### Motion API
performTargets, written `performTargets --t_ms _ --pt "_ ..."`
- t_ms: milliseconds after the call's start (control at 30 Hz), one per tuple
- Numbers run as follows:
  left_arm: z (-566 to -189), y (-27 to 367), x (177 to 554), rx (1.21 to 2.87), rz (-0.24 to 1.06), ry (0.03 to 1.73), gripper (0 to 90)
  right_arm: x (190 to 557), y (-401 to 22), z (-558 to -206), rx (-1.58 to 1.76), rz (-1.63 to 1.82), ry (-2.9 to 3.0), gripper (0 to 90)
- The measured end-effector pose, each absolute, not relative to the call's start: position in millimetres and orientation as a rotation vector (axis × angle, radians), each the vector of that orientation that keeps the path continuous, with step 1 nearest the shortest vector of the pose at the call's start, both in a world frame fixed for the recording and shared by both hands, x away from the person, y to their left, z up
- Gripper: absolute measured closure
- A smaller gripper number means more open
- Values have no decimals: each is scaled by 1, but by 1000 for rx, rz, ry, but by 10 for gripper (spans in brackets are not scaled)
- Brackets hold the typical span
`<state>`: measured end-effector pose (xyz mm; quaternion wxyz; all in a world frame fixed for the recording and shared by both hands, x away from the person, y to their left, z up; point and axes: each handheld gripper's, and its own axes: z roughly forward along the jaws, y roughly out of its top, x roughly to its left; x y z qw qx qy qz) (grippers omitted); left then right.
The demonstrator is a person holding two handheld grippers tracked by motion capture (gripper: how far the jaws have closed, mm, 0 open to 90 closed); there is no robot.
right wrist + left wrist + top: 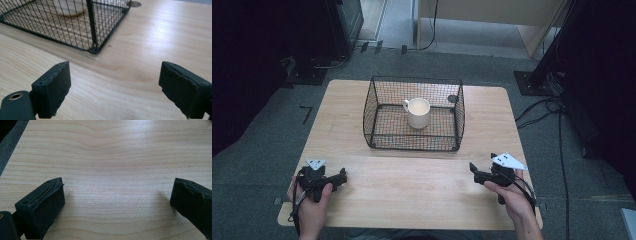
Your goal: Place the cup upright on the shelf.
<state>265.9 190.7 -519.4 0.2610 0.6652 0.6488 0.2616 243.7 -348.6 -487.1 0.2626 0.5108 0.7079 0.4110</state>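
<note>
Inside the wire basket (377, 100), the upright mug (418, 112) points its handle left; both hand-held grippers gape empty.

No text, label, brand, number or sign can be read on anything here, neither on the mug (418, 112), the wire basket (377, 132), nor the table (412, 180).

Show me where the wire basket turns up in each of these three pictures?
High view: the wire basket sits mid-table, a white mug inside.
Left gripper view: bare wooden table between the jaws, no basket.
Right gripper view: the basket's corner fills the upper left.
Shared landmark: the pale wood tabletop.
</note>
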Motion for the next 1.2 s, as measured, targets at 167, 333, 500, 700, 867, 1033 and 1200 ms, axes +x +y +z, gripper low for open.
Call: performTargets --t_ms 167,333,500,700,867,1033,1200 --pt "-519 191 266 1801 708 1756 0 236 -360 -499 1417 1065 1910 100" --pt "-519 191 266 1801 708 1757 0 226 -373 -510 1461 1028 1891 98" --pt "-519 191 266 1801 708 1757 0 215 -386 -518 1501 985 1870 96" --pt "-519 191 266 1801 708 1757 0 206 -400 -523 1556 972 1845 93" --pt "-519 191 266 1801 709 1756 0 200 -411 -524 1594 942 1856 85" --pt "-519 191 266 1800 709 1756 0 202 -414 -527 1646 837 1884 75" --pt "-519 191 266 1800 708 1757 0 204 -414 -527 1645 838 1893 61"
